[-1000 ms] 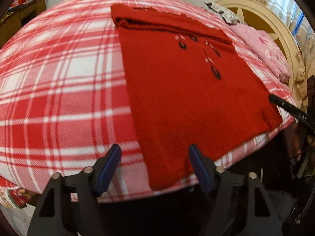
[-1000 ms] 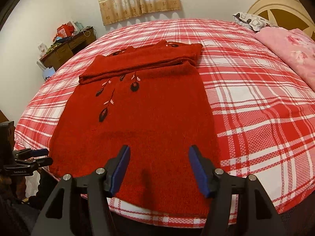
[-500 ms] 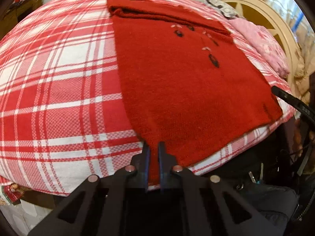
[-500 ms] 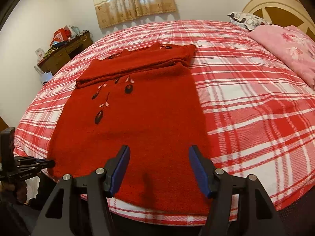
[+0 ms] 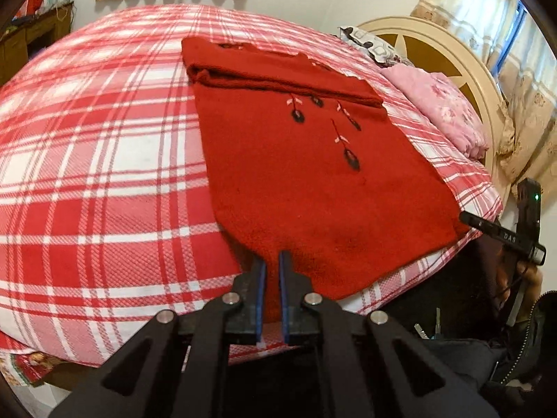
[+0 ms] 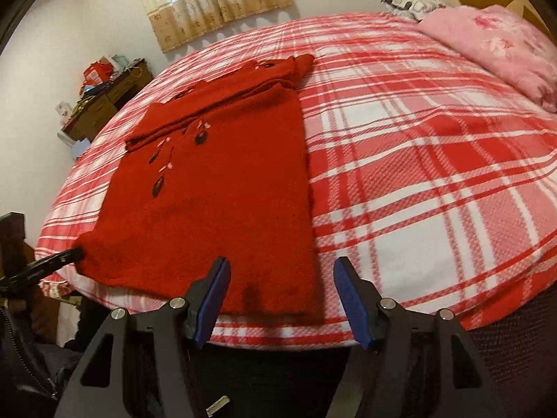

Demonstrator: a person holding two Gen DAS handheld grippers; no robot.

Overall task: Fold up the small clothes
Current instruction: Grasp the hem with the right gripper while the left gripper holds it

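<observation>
**Red sweater flat on bed, one corner pinched**

Red sweater (image 5: 313, 181) lies flat on the plaid bedspread (image 5: 104, 174), far end folded over, near hem at the mattress edge. Left gripper (image 5: 272, 261) clenched on the near hem corner; the cloth between its pads is hidden. Right gripper (image 6: 281, 271) spread wide, holding nothing, over the other hem corner; contact with the cloth unclear. Pink quilt (image 6: 504, 45) cut off by the frame.

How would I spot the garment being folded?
Find the bed's red-and-white plaid cover. On its near edge lies a flat, plain red sweater. Unlike the pink floral quilt by the headboard, it carries dark embroidered buds.
</observation>
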